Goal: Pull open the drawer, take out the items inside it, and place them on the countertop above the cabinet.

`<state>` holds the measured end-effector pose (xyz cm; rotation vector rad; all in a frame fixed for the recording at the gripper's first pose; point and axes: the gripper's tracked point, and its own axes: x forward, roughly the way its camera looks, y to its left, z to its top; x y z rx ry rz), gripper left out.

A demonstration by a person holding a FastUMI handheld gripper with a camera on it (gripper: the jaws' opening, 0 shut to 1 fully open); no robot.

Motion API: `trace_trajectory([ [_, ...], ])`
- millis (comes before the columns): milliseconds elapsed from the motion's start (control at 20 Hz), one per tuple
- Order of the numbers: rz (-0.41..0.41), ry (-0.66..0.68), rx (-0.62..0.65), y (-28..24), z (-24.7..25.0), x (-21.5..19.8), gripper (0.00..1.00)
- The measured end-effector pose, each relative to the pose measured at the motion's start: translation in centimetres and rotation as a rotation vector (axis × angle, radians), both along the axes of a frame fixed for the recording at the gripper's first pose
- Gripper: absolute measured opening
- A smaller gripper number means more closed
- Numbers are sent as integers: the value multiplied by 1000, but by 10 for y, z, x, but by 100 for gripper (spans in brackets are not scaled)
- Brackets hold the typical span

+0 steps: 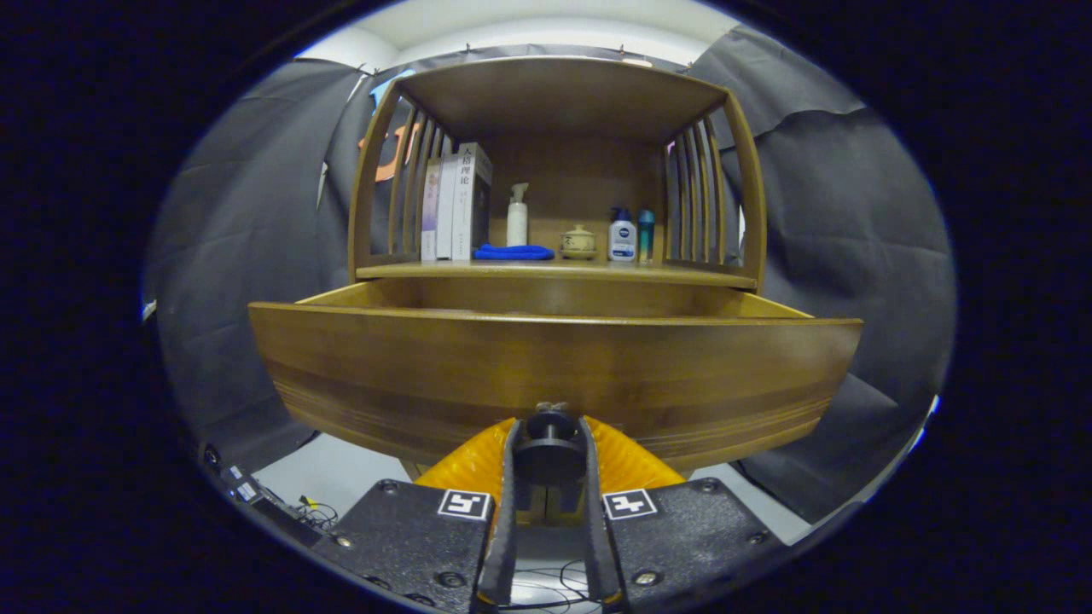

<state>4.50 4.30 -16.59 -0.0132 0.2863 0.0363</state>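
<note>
I am pulling the drawer (554,375) by its knob (549,439), and judging by the gap under the countertop (554,273) it is already well out; I would keep the pull straight and level so it does not bind. The gripper (549,456) is nearly closed, both fingers pressing the knob's sides. I cannot see the drawer's contents from here.
</note>
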Motion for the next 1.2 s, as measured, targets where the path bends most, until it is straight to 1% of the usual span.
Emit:
trace_trajectory([
  [100, -2, 13, 21, 0, -1, -8, 35],
  [350, 3, 35, 24, -3, -4, -30, 35],
  [550, 9, 40, 9, -4, -5, -33, 35],
  [650, 19, 43, 27, -3, -5, -36, 36],
  [750, 18, 18, 49, -8, 0, -40, 45],
  [850, -19, -26, 43, -23, 13, -46, 67],
  [1000, -33, -63, 59, -34, 37, -60, 100],
  [1200, -48, -126, 108, -46, 83, -60, 100],
])
